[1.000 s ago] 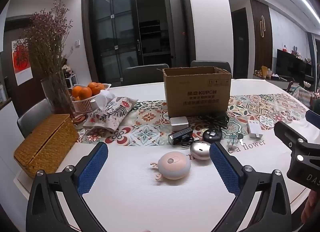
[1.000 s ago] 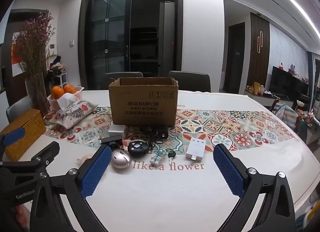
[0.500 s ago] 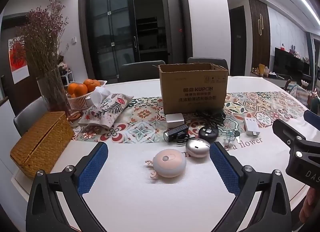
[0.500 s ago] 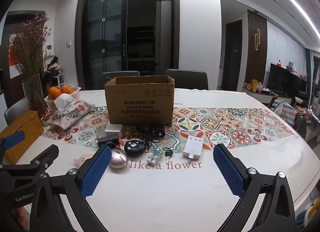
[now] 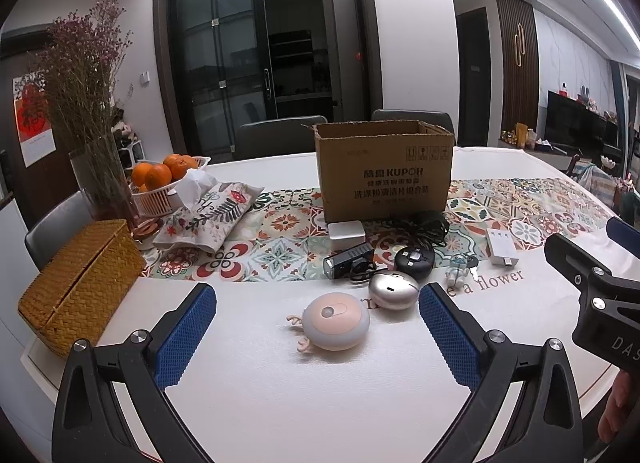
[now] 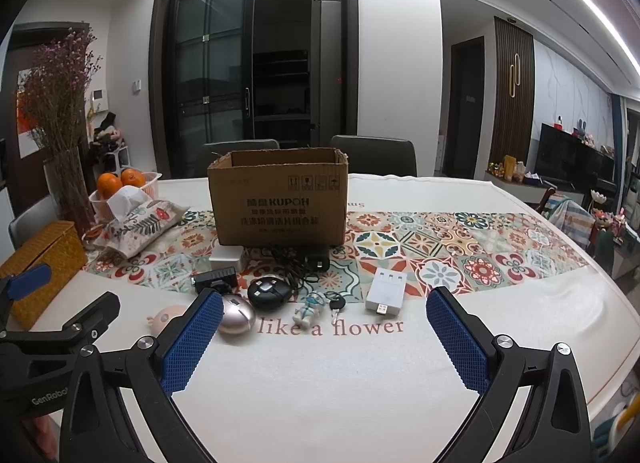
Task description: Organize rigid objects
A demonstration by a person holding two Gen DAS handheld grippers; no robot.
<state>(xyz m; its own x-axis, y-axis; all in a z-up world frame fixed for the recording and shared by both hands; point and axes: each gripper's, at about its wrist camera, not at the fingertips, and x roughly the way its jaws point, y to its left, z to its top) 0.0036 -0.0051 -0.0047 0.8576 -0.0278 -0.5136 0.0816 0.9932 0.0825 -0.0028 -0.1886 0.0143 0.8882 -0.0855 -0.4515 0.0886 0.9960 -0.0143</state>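
Note:
An open cardboard box (image 5: 384, 171) (image 6: 280, 199) stands mid-table. In front of it lie small items: a pink round gadget with antlers (image 5: 335, 320), a silver egg-shaped mouse (image 5: 393, 290) (image 6: 237, 316), a black round case (image 5: 414, 258) (image 6: 269, 293), a black light (image 5: 348, 261), a small white box (image 5: 346, 235), a toy figure with keys (image 6: 310, 309), a white charger (image 6: 386, 289) and a black cable (image 6: 300, 259). My left gripper (image 5: 316, 327) is open, just short of the pink gadget. My right gripper (image 6: 324, 337) is open and empty, near the figure.
A wicker box (image 5: 76, 283), a floral tissue pouch (image 5: 208, 215), a basket of oranges (image 5: 160, 183) and a vase of dried flowers (image 5: 92, 123) sit at the left. Chairs stand behind the table. The table's front edge is close below both grippers.
Both grippers have drifted slightly; the items look a little nearer and more centred. Nothing was grasped or moved.

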